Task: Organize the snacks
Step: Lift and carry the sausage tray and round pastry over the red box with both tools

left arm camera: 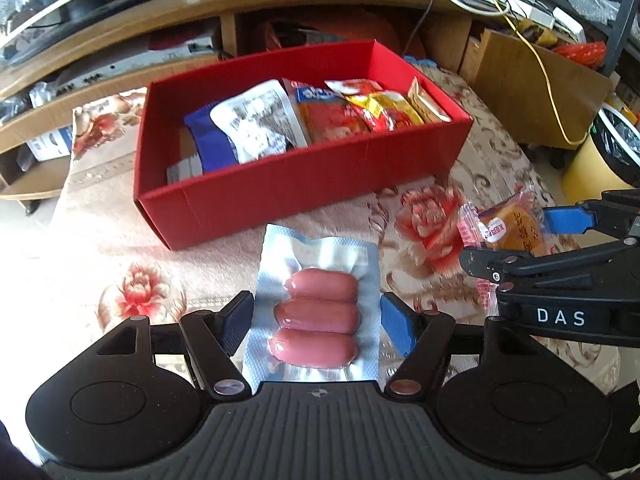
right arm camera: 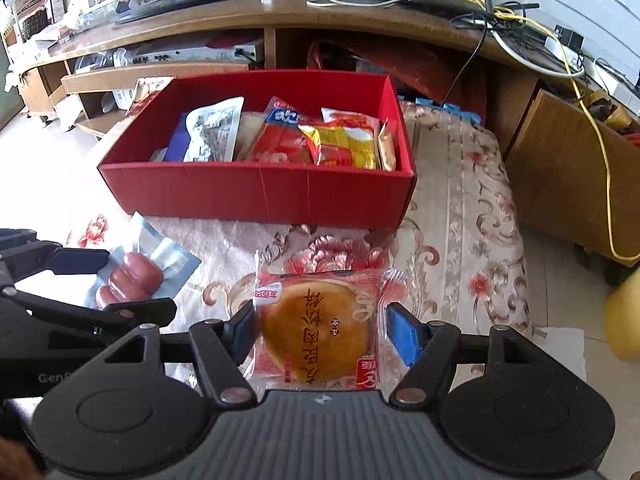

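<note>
Looking down the left gripper (left arm camera: 316, 316), I see its two fingers clamped on the side edges of a sausage pack (left arm camera: 318, 312), a clear vacuum pouch with three pink sausages lying side by side across it. The pack reaches forward from my jaws over the floral tablecloth (left arm camera: 120, 248); I cannot tell whether its far edge touches the cloth.

My right gripper (right arm camera: 320, 332) holds a round cake (right arm camera: 316, 332) in a clear wrapper with red print; both fingers press on the wrapper's sides, the left pad (right arm camera: 244, 330) dark, the right pad (right arm camera: 404, 334) blue. In the left view the same cake shows off to the right between those fingers.

Beyond both grippers a red box (left arm camera: 280, 188) sits on the cloth, open at the top and already holding several snack packets: a blue one, a white one with grey print, and red and yellow ones packed toward its right end. Its left end has bare floor showing. Behind the box stands a wooden TV stand (right arm camera: 280, 16) strewn with cables.
</note>
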